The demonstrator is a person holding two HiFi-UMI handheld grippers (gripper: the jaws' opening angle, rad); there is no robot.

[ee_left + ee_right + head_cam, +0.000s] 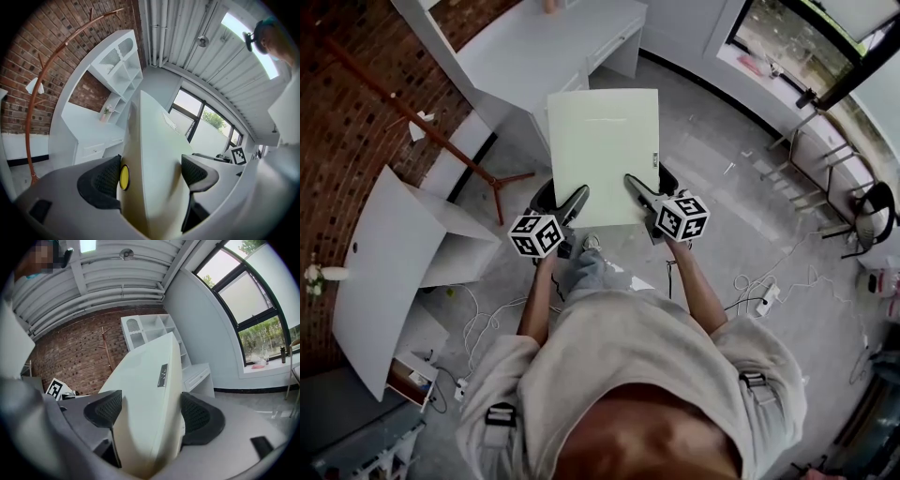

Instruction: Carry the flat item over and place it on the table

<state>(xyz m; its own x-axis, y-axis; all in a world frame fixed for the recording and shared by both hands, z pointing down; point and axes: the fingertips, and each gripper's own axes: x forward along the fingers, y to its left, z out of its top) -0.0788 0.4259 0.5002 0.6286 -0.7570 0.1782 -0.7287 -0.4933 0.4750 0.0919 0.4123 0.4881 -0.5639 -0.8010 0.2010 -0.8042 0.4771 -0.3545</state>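
A flat pale cream panel [603, 155] is held level in the air in front of the person, above the floor. My left gripper [572, 208] is shut on its near left edge, and my right gripper [639, 192] is shut on its near right edge. Along the left gripper's jaws the panel [157, 178] fills the gap between the black pads [107, 178], beside a yellow dot. The right gripper view shows the panel [145, 404] pinched between both pads [199, 417], with a small grey label on its edge. A white desk [544, 52] stands just beyond the panel's far end.
Leaning at the left are white boards [389, 272]. A brown coat stand [441, 141] rises beside the brick wall. Cables and a power strip [764, 300] lie on the floor at right. A ladder [811, 169] and a black chair [872, 216] stand by the window.
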